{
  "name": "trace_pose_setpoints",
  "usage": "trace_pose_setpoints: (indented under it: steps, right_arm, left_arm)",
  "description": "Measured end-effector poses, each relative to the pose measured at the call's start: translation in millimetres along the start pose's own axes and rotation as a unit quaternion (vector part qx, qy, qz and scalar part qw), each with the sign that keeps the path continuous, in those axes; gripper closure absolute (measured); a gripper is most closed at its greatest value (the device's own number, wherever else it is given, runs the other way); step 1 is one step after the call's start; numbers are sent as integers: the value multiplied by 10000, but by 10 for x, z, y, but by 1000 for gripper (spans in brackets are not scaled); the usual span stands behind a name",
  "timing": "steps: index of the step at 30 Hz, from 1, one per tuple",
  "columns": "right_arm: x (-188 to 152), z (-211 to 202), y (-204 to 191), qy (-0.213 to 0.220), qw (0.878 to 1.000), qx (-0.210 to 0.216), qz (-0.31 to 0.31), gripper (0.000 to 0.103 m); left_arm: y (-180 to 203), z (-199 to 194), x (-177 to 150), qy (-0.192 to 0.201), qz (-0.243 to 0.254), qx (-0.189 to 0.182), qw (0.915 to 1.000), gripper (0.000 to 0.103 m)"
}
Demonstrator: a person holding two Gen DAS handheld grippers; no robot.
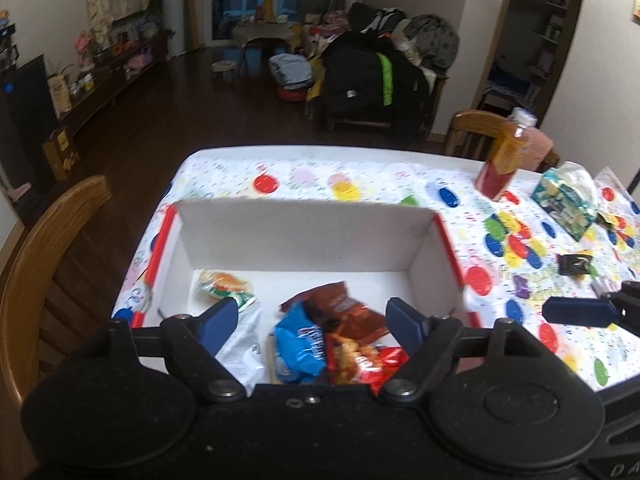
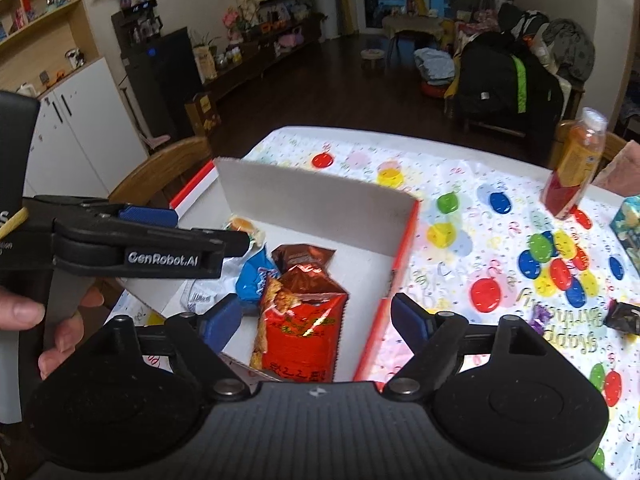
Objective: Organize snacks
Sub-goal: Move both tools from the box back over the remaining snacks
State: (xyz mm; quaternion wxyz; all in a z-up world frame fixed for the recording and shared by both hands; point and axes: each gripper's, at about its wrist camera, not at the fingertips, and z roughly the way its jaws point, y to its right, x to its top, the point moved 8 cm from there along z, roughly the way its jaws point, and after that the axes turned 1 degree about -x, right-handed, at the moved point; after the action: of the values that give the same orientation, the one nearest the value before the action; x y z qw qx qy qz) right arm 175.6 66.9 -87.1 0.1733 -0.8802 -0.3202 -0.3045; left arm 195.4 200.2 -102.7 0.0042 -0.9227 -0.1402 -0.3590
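A white cardboard box [image 1: 304,236] with red outer edges sits on the party tablecloth. Inside lie a green-and-orange packet [image 1: 224,286], a brown packet [image 1: 336,308], a blue packet [image 1: 300,352], a red packet [image 1: 360,360] and a white packet [image 1: 244,344]. My left gripper [image 1: 314,316] hovers open over the box's near side, gripping nothing. My right gripper [image 2: 316,316] is open above the red packet [image 2: 304,332], which lies in the box [image 2: 312,208] beside the brown packet [image 2: 300,256] and blue packet [image 2: 252,276]. A small dark packet [image 2: 624,316] and a purple candy [image 2: 540,318] lie loose on the cloth.
A bottle of orange drink [image 1: 504,160] stands at the table's far right, near a teal tissue pack [image 1: 568,200]. Wooden chairs [image 1: 44,248] stand at the table's left and far side. A hand [image 2: 24,312] holds the left gripper [image 2: 212,228] at the box's left.
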Motion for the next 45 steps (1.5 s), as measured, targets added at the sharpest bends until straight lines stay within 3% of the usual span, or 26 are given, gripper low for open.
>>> trace_pose_setpoints:
  steps: [14,24,34,45]
  right_arm:
    - [-132,-492,623,298,9986,-223,377,20]
    - [-400,-833,1275,449,9948,-504,766,18]
    - [-757,-1041,2013,446,9904,-930,923,18]
    - [-1142,-1102,3122,315,9790,-1456,1393,18]
  left_arm:
    - [872,-223,71,331,516,-589,9964,13]
    - [1486,-222,74,402,649,-900,9930,1]
    - [2208,-13,-13,346,887,-1071,9897,0]
    - [2818,474,-125,153,1007,-1084,9889,1]
